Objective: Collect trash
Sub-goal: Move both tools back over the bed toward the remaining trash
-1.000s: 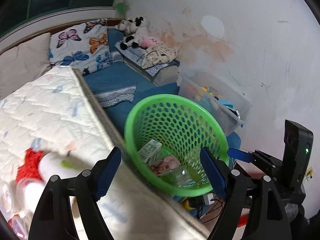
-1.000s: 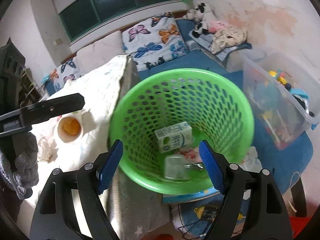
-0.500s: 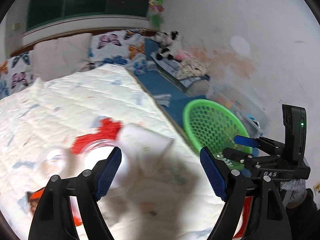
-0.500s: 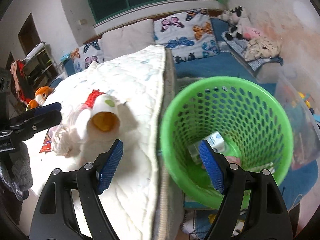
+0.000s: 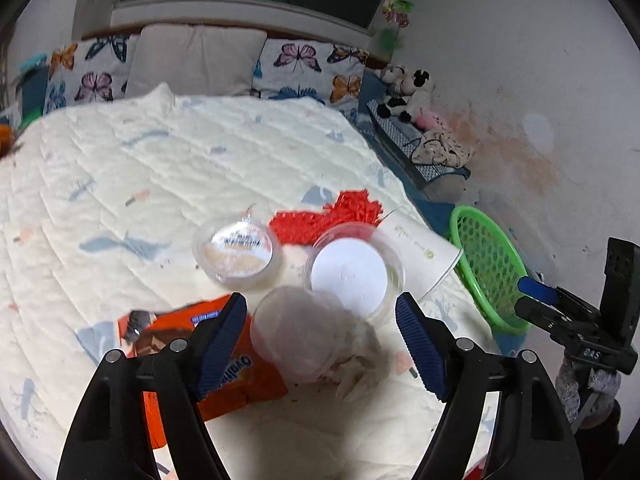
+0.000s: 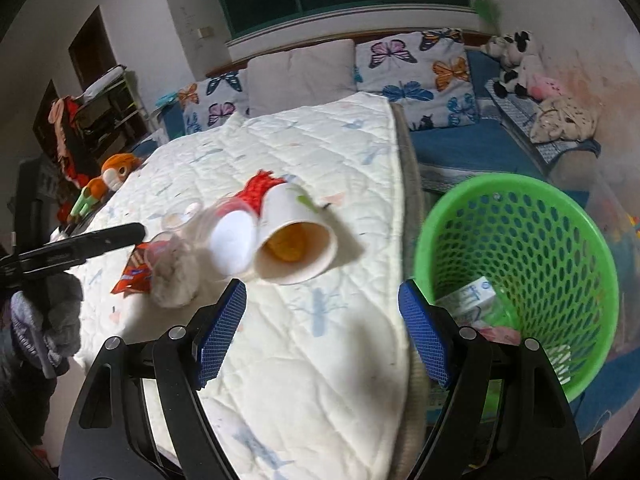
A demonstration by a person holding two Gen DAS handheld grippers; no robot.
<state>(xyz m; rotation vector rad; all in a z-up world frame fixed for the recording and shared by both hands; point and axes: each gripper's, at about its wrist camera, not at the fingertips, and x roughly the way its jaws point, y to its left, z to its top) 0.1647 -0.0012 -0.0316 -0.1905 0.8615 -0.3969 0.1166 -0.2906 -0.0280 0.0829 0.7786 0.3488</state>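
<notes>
The left gripper (image 5: 320, 334) hangs over a cluster of rubbish on the white quilted mattress (image 5: 168, 184). Its blue-padded jaws are closing, yet the pads press on nothing. Between them, lower down, lies a clear plastic cup stuffed with crumpled tissue (image 5: 298, 330). Just beyond it sits a clear round tub with a white lid (image 5: 352, 270), and left of that a clear lidded tub with a printed label (image 5: 237, 254). An orange foil snack wrapper (image 5: 224, 376) lies flat beneath the left finger. A white paper cup on its side (image 5: 424, 250) rests by the mattress edge, touching a tuft of red shredded material (image 5: 336, 216).

The right gripper (image 6: 322, 334) hovers with its jaws apart and nothing between them, above bare mattress near the edge. In its view the paper cup's mouth shows orange inside. The green perforated plastic basket (image 6: 516, 216) stands on the floor just beside the mattress. It holds a small green-and-white drink carton (image 6: 470, 298) and other scraps that are too blurred to name.
</notes>
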